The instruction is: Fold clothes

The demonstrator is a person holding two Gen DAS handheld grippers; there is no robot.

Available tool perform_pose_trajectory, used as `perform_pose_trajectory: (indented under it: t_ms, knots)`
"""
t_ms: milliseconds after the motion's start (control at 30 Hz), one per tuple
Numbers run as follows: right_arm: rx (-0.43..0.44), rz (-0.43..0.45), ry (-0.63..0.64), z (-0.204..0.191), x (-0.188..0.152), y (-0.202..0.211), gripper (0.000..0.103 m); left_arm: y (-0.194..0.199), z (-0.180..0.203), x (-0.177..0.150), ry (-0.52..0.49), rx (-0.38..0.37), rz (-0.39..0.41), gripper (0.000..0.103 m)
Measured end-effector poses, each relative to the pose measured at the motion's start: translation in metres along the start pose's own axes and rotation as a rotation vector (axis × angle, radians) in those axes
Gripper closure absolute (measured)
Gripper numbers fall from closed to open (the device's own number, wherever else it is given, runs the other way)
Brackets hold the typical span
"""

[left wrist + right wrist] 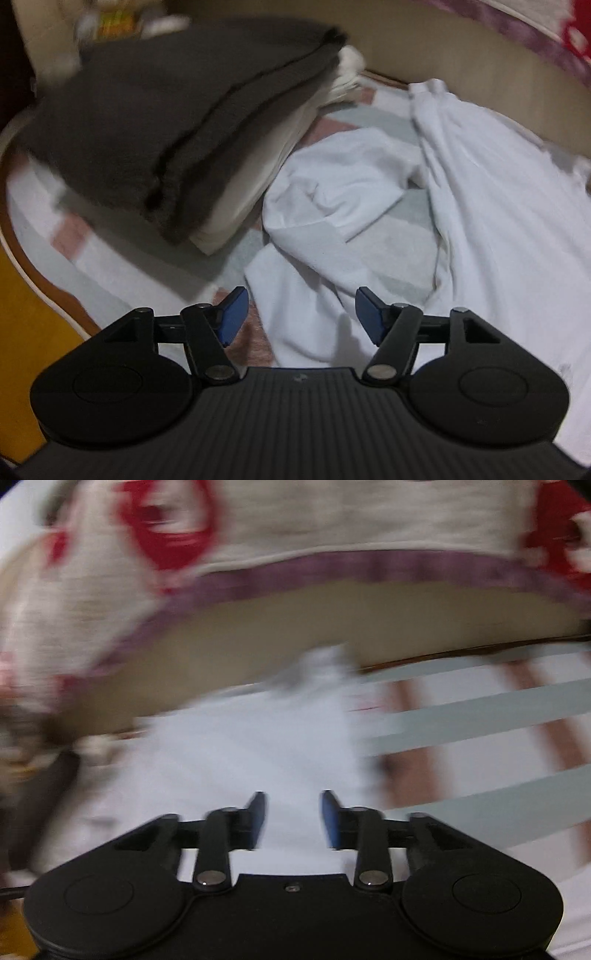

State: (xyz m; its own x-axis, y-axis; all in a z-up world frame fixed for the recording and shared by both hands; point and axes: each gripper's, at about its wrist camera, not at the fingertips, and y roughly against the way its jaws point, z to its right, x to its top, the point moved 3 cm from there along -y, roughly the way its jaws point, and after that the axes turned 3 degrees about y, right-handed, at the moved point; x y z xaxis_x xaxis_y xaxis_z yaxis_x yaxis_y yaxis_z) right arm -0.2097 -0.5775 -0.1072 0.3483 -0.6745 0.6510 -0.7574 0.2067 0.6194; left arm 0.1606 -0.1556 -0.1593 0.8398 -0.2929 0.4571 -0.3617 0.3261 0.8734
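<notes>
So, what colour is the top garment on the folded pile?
Dark grey folded garment; it shows best in the left wrist view.

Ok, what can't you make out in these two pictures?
- Left wrist view: the bottom of the white garment is hidden behind the left claw.
- Left wrist view: the clutter behind the folded pile is blurred and cut off by the top edge.
- Right wrist view: motion blur hides the folds of the white garment and the pattern on the red and cream blanket.

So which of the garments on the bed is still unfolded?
The white garment, lying crumpled and spread out just ahead of the left gripper. The dark grey garment is folded flat, on top of a stack with cream folded pieces beneath.
</notes>
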Motion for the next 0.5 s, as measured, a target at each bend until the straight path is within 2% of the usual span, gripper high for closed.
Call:
perform_pose_trajectory:
  t_ms: [100,167,233,333,367,467,500]
  knots:
    - [0.213,-0.107,-0.004,-0.059,-0.027,-0.026,0.059,-0.015,-0.013,-0.008,0.168,-0.072,-0.028,0.039]
    - [0.291,-0.18,0.04,-0.097,-0.052,-0.043,0.059,-0.02,-0.02,-0.017,0.254,-0.115,-0.039,0.039]
    - [0.327,-0.249,0.127,-0.129,-0.081,-0.058,0.059,-0.017,-0.021,-0.021,0.219,-0.041,-0.013,0.039]
    - [0.358,-0.35,0.261,-0.165,-0.124,-0.074,0.059,-0.016,-0.028,-0.018,0.197,0.016,0.024,0.032]
    - [0.371,-0.379,0.291,-0.172,-0.137,-0.077,0.059,-0.018,-0.033,-0.018,0.216,0.01,0.024,0.032]
    - [0.387,-0.432,0.334,-0.18,-0.168,-0.084,0.059,-0.016,-0.04,-0.014,0.213,0.123,0.074,0.032]
    - [0.381,-0.435,0.335,-0.179,-0.174,-0.085,0.059,-0.014,-0.039,-0.012,0.201,0.132,0.092,0.032]
